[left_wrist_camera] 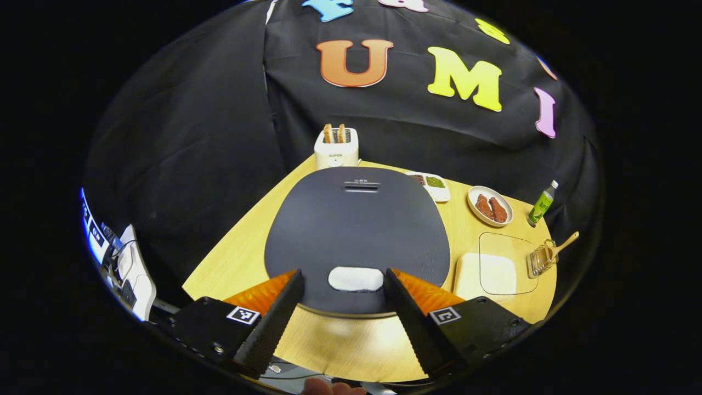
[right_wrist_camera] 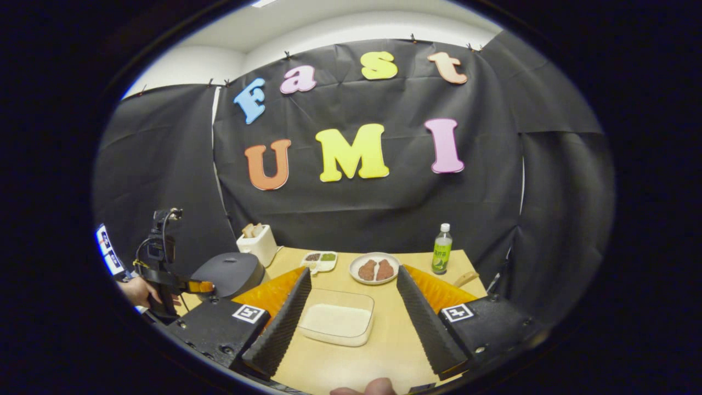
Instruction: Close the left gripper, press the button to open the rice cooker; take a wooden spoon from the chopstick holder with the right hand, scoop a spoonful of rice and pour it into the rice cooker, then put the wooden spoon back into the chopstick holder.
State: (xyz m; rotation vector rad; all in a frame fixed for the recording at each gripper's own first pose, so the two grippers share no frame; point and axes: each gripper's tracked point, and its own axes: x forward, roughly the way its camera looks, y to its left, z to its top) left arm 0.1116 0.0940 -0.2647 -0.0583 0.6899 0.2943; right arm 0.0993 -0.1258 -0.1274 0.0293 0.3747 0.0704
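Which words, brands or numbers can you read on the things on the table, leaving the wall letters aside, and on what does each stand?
"SUPOR": on the front of the toaster.
Small mark on the lid of the rice cooker, just above its slot: too small to read.
Print on the green bottle: too small and blurred to read.

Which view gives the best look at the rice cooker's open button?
The left gripper view. The rice cooker sits straight ahead, lid shut, and its pale button lies in plain sight between the open left gripper. In the right gripper view the cooker is small and off to the side; its button cannot be made out.
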